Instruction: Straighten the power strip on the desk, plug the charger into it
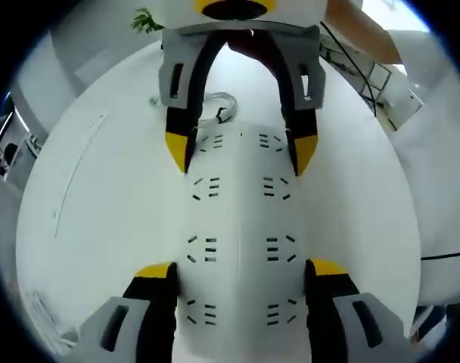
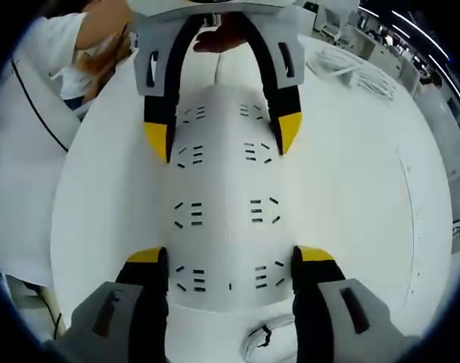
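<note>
**Both grippers straddled the strip, ends opposite**

Desk (image 1: 86,197) was white and round-edged, w/ the white power strip (image 1: 237,227) lying flat near its middle, two columns of sockets facing up. In the left gripper view the strip ran straight away from the camera; its cable (image 1: 219,106) coiled loosely at the far end, just beyond the opposing gripper.

Left gripper (image 1: 241,276) sat over one end of the strip, fingers (image 1: 156,287) spread to either side of the body, yellow tips right at its long edges. Whether they pressed the sides or only flanked them, cannot tell. Right gripper (image 2: 230,261) did the same at the other end, by the cable (image 2: 264,336), fingers (image 2: 147,265) apart and hugging the strip; contact likewise unclear. Each gripper appeared in the other's view, coming in from the top.

Judgement: straightening step was in hand. To do it well: keep both ends bracketed evenly, rotate as a pair so the strip pivots flat w/o lifting, and avoid dragging the coiled cable. Charger wasn't identifiable, so plug-in looked not yet begun.
</note>
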Tool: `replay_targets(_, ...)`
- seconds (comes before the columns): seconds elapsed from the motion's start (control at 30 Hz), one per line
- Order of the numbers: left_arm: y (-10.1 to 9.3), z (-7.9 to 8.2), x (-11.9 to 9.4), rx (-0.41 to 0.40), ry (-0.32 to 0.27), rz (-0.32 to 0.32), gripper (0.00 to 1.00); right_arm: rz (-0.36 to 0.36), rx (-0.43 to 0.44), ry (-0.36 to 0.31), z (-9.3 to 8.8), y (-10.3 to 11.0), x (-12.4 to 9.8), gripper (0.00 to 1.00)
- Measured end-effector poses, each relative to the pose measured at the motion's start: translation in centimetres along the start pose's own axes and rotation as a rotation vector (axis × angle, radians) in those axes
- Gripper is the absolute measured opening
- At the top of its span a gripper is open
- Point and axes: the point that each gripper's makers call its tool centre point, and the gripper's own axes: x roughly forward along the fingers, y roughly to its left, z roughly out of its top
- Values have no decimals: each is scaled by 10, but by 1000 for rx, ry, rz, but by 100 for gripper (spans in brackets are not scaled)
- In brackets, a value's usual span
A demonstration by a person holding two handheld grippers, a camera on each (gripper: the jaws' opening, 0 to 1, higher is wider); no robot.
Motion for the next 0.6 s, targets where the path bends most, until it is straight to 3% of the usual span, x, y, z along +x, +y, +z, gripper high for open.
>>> replay_targets(0.6, -10, 1, 0, 75, 12, -30, 70, -73, 142, -51, 2, 16, -2, 66)
